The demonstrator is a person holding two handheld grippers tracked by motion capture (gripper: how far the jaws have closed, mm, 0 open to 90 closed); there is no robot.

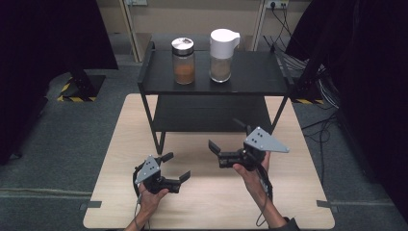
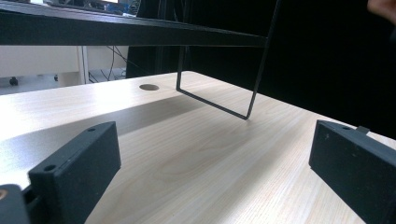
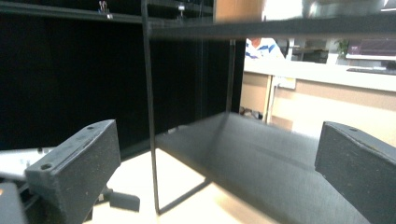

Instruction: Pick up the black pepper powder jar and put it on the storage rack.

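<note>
Dim, soft high view — dark surrounds, overhead sheen on the table (image 2: 196, 154), blurred near fingers (image 2: 74, 172).

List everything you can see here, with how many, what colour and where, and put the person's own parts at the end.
Light wooden table: one, pale wood, centre of the floor, bearing the shelf.
Black two-tier metal shelf rack: one, black, at the table's far end.
Glass jar with a silver lid: one, clear with orange-brown contents, left on the top shelf.
Glass jar with a white pouring lid: one, clear with brownish contents, right on the top shelf, apart from the first.
Grey carpet floor: grey, around the table.
Cables: several, black, on the floor at right.
Left gripper: one, black, open, over the table's near left.
Right gripper: one, black, open, before the shelf.
Hands: two, holding the grippers.
</note>
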